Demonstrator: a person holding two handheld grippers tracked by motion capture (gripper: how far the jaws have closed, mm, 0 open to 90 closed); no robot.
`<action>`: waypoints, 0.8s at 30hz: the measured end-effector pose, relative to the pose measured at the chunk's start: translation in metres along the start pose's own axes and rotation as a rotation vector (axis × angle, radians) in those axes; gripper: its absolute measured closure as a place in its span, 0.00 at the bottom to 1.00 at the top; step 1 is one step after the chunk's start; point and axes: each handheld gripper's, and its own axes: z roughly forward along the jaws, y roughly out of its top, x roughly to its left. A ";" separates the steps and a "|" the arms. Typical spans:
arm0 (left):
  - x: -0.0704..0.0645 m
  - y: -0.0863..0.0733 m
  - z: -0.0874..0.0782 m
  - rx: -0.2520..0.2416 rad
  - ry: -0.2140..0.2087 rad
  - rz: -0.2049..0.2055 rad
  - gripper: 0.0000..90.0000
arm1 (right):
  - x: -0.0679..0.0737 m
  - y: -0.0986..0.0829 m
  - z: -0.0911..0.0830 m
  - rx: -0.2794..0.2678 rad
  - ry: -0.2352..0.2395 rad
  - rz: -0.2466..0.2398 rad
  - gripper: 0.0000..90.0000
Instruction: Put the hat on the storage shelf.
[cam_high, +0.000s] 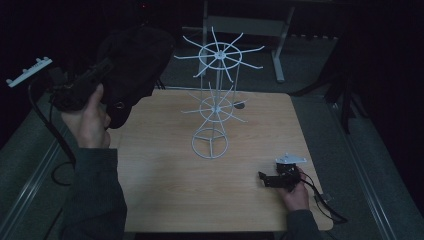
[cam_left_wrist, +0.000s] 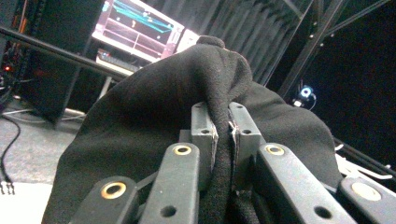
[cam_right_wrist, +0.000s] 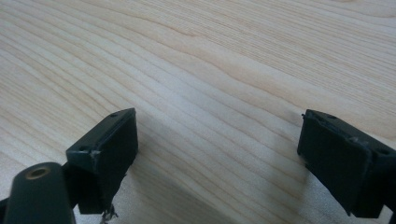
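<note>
Two grippers, far apart. Left gripper (cam_high: 107, 65) raised over the table's (cam_high: 165, 180) far left corner, jaws pinched tight on a fold of a black cloth cap (cam_high: 135, 65); cap hanging in the air just left of the white wire rack (cam_high: 215, 107), clear of its spokes. Up close in the left gripper view, cap (cam_left_wrist: 154, 116) squeezed between the pads (cam_left_wrist: 203, 135), plus a lit screen (cam_left_wrist: 135, 28) behind. Right gripper (cam_high: 263, 178) low on the wood near the front right edge, well clear of the rack. Right gripper view alone settles its state: jaws spread wide, holding nothing, bare wood grain (cam_right_wrist: 210, 70) between.
</note>
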 end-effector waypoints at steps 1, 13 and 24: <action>0.000 0.001 -0.001 -0.001 -0.007 0.001 0.93 | 0.000 0.000 0.000 0.000 0.000 0.000 0.13; -0.009 0.004 -0.004 -0.036 -0.092 -0.009 0.93 | 0.000 0.000 0.000 0.000 0.000 0.000 0.13; -0.021 -0.009 0.006 0.033 -0.142 0.043 0.93 | 0.000 0.000 0.000 0.000 0.000 0.000 0.13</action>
